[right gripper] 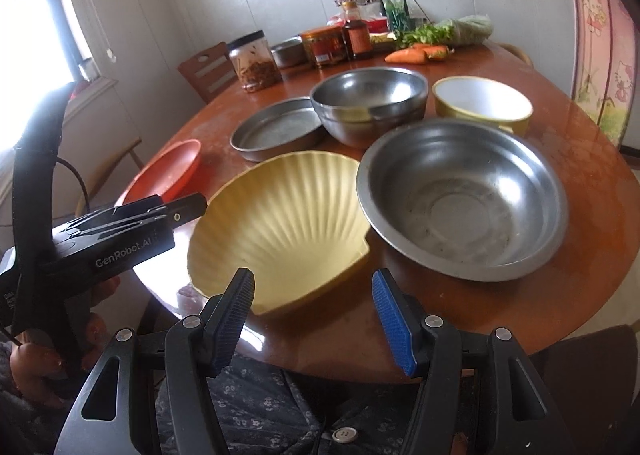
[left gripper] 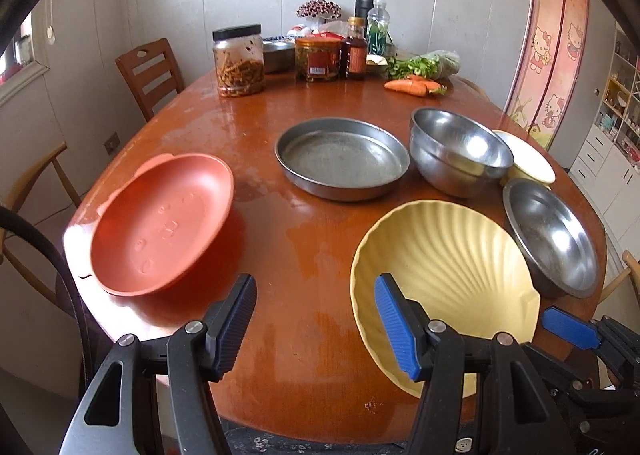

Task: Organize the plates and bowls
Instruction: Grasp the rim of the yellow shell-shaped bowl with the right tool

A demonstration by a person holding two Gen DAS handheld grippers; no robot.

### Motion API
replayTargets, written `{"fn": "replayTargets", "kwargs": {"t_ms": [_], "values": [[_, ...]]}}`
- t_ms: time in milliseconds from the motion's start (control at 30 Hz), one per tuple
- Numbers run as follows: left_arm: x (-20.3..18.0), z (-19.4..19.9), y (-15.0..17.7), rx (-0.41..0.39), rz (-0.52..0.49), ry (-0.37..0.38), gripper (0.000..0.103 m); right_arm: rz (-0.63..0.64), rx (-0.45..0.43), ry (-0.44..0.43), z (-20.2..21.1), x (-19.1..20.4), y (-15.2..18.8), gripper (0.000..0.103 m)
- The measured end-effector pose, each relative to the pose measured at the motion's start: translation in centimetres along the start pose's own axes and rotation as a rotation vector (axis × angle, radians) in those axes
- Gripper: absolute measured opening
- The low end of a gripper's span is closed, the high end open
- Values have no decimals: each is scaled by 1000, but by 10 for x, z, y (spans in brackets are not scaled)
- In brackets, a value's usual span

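Tools: left tool (left gripper: 316,321), right tool (right gripper: 314,319) agape | shell plate (right gripper: 280,227) nearest; jars (left gripper: 240,61) far

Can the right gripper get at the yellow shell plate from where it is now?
Probably yes. The right gripper is open, holds nothing, and the yellow shell plate lies right ahead of its fingers at the table edge, with nothing between.

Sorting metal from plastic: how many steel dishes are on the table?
4: flat pan, deep bowl, wide bowl nearest, and one behind the jars. Others may be hidden.
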State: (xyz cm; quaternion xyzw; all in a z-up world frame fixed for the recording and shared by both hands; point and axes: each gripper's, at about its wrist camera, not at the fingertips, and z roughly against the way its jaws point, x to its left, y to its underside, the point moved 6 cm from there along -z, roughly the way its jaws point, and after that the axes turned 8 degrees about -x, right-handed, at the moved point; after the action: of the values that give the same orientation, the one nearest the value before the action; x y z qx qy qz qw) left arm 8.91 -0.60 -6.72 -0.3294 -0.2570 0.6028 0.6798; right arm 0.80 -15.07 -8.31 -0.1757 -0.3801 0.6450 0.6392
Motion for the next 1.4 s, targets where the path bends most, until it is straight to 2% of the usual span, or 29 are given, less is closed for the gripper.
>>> {"fn": "replayTargets", "kwargs": {"t_ms": [500, 567, 700, 867, 1167, 1400], "values": [[-12, -30, 7, 47, 1, 80, 61, 18, 1, 24, -27, -2, -3, 63], [-14, -31, 7, 34, 3, 97, 61, 40, -5, 29, -30, 0, -4, 58], [-17, -31, 7, 24, -7, 117, 61, 85, -9, 38, -34, 6, -3, 56], [-26, -26, 11, 21, -26, 167, 54, 110, -12, 36, -37, 10, -4, 52], [-11, -19, 13, 13, 3, 143, 54, 160, -5, 11, -43, 25, -5, 50], [-1, -2, 9, -24, 5, 119, 54, 188, -21, -12, -41, 38, -9, 49]]}}
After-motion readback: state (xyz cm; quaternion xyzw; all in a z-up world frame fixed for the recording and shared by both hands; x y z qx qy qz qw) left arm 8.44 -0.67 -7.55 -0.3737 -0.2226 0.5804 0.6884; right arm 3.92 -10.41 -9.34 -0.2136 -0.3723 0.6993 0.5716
